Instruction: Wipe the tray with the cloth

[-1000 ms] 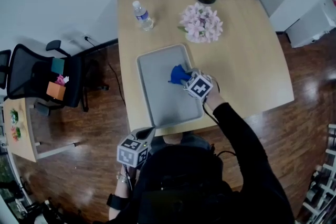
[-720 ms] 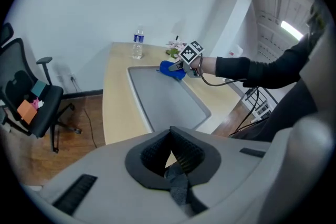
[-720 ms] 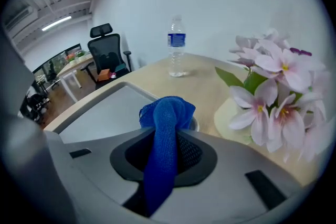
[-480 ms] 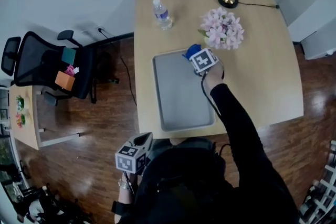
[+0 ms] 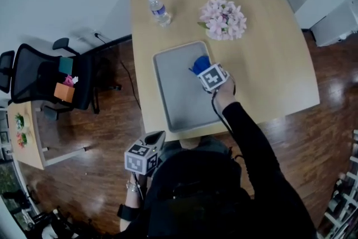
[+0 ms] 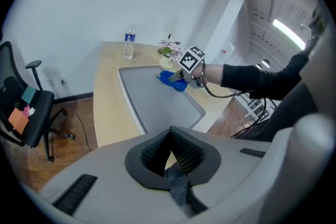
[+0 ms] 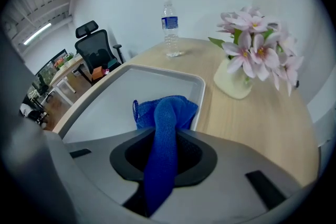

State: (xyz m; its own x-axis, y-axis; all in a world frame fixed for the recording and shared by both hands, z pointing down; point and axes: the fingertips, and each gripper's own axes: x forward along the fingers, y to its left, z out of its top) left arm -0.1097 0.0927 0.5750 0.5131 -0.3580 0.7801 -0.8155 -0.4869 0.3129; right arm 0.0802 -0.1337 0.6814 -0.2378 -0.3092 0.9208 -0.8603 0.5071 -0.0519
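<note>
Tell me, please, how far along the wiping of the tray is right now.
Done: the blue cloth is picked up and clamped in the right claw. In hand: the cloth lies on the grey tray, near its far right corner. Left: the rest of the tray's floor; no view shows which parts are already wiped. The left claw is shut, empty and held off the table.

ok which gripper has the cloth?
The right gripper, over the tray: its jaws are shut on the blue cloth. The left gripper is off the table, jaws empty.
</note>
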